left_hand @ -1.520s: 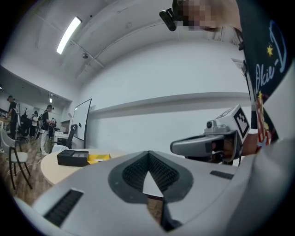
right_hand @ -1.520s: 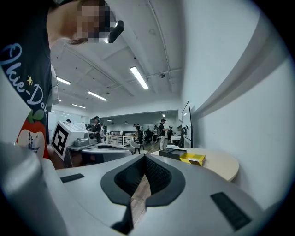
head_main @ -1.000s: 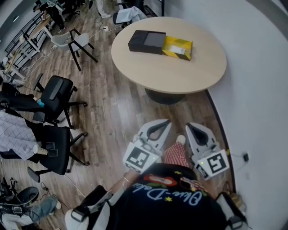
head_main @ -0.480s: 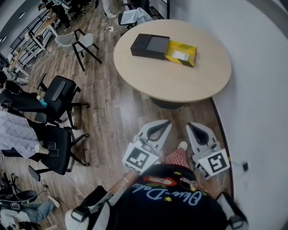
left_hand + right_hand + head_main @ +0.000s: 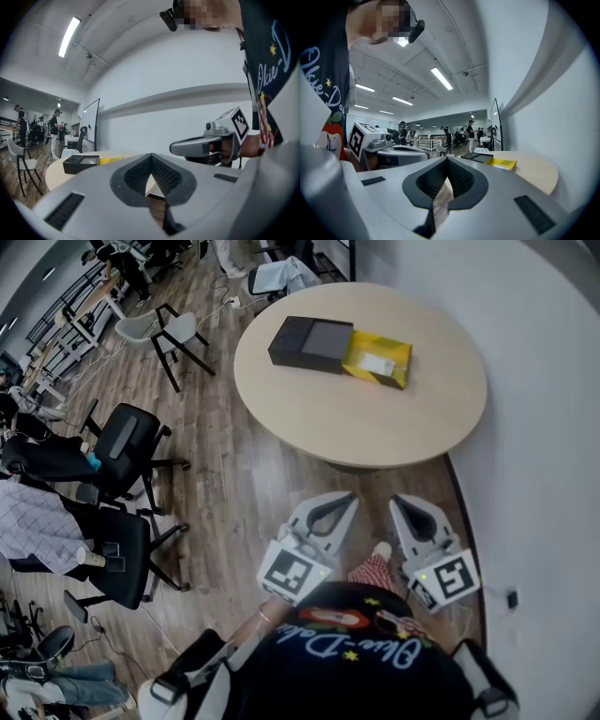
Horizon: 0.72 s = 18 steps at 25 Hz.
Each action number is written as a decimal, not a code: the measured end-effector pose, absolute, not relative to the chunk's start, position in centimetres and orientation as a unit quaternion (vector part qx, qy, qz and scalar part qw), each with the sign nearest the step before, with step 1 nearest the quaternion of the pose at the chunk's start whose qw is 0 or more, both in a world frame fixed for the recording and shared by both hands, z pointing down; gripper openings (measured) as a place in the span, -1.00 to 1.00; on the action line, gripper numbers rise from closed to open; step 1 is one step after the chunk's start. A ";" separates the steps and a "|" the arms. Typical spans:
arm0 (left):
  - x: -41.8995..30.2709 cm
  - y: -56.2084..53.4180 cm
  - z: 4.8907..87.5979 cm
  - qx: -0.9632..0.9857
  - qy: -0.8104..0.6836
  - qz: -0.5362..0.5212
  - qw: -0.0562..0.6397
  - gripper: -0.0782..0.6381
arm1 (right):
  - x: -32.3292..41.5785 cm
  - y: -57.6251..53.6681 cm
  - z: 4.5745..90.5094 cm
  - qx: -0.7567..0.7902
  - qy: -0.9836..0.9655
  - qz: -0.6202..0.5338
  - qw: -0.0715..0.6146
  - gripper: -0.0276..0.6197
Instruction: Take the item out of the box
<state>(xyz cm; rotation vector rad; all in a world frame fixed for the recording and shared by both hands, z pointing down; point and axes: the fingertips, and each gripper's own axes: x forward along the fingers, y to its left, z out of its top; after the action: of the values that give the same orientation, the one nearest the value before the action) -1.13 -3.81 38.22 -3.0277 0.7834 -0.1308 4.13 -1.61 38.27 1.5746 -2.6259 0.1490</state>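
left gripper [image 5: 345, 497] and right gripper [image 5: 399, 502], jaws of each closed together on nothing; black box [image 5: 309, 341], yellow packet [image 5: 377, 362] touching its end, on round table [image 5: 375, 423] well ahead of both jaws, slightly nearer than a second ago, so likely still approaching, nothing reached.

Grey left claw [image 5: 337, 501], right claw [image 5: 401, 505], checkered marker cubes [image 5: 294, 570], navy printed shirt [image 5: 356, 667]

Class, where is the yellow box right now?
In the head view the yellow box lies on the far part of the table, against the right end of the black box.
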 end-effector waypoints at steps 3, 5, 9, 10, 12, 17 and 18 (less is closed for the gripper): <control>-0.3 -4.7 37.9 -0.967 0.252 -0.043 0.014 -0.82 | 5.0 -2.7 38.1 0.510 -0.858 0.047 0.036 -0.93; 0.0 -5.3 37.6 -0.965 0.258 -0.043 0.016 -0.82 | 5.3 -3.3 37.8 0.506 -0.860 0.046 0.034 -0.93; 0.8 -6.6 37.2 -0.962 0.270 -0.045 0.016 -0.82 | 6.3 -4.5 37.6 0.494 -0.868 0.040 0.035 -0.93; 1.0 -6.9 37.1 -0.961 0.273 -0.046 0.016 -0.82 | 6.6 -4.8 37.5 0.491 -0.870 0.038 0.035 -0.93; 1.4 -7.3 36.8 -0.960 0.277 -0.047 0.018 -0.82 | 6.9 -5.3 37.2 0.486 -0.872 0.037 0.033 -0.93; 2.5 -8.0 36.5 -0.956 0.288 -0.058 0.021 -0.82 | 7.9 -6.6 36.6 0.475 -0.879 0.041 0.014 -0.93; 2.7 -8.1 36.5 -0.955 0.291 -0.060 0.021 -0.82 | 8.1 -6.8 36.6 0.473 -0.880 0.042 0.012 -0.93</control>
<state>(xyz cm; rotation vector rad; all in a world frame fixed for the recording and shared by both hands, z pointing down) 2.67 -8.15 36.52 -2.9601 0.9032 -0.1858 8.13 -6.81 36.64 1.4732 -2.7441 0.1315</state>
